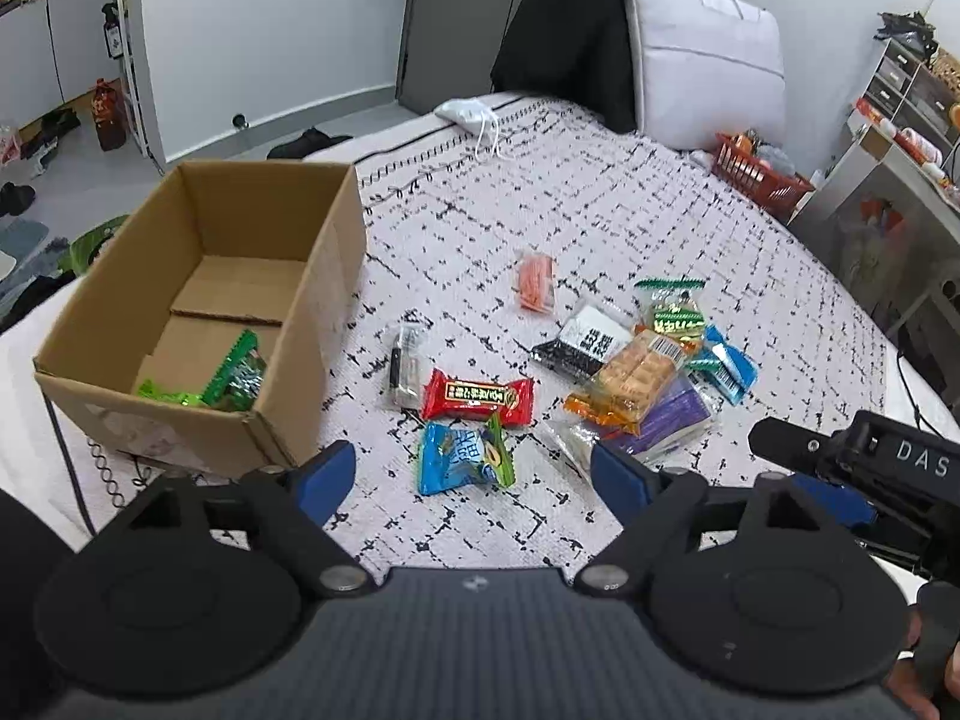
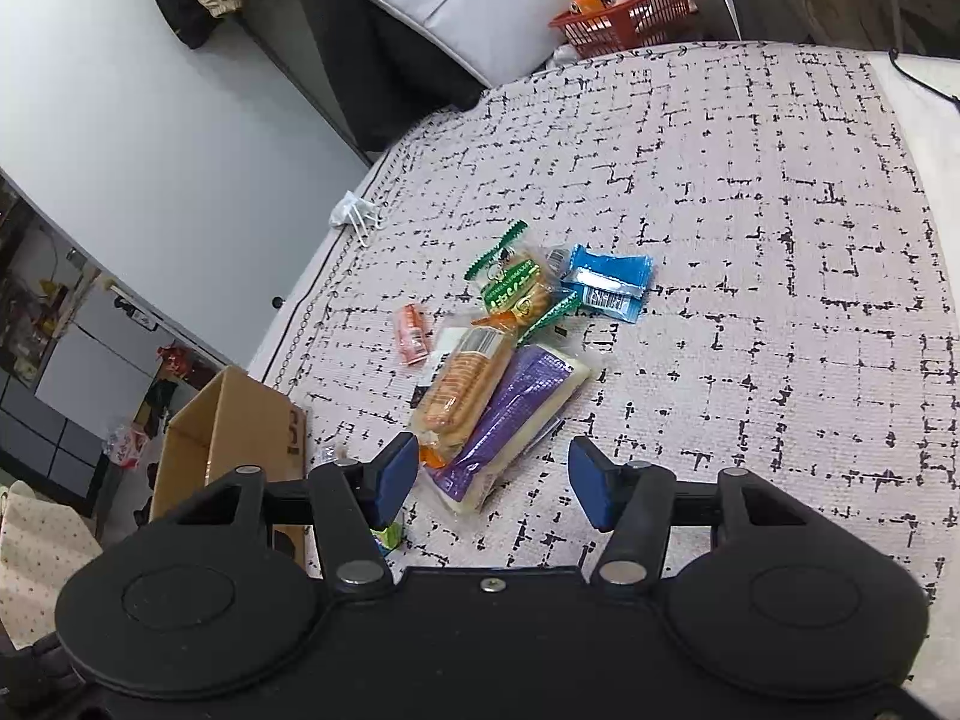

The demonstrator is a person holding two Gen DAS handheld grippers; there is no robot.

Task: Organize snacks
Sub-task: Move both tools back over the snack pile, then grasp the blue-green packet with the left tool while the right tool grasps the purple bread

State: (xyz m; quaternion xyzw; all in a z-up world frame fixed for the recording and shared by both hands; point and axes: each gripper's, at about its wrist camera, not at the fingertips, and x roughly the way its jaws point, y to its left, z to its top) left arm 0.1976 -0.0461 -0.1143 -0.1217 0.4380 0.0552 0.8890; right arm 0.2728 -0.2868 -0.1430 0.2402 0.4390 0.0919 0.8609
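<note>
The left gripper point(image 1: 471, 477) tilts downward, its blue-padded jaws spread wide with nothing pressed between them. The right gripper point(image 2: 492, 480) also angles down, jaws apart and gripping nothing

An open cardboard box point(image 1: 204, 300) sits at the left, a green packet point(image 1: 231, 375) lying in its near corner; just right of it lie a red bar point(image 1: 477, 399) and a blue packet point(image 1: 462, 459). Farther right, an orange cracker pack point(image 2: 462, 384) overlaps a purple pack point(image 2: 510, 420); a small pink sachet point(image 1: 536, 282) lies apart, farther off.
</note>
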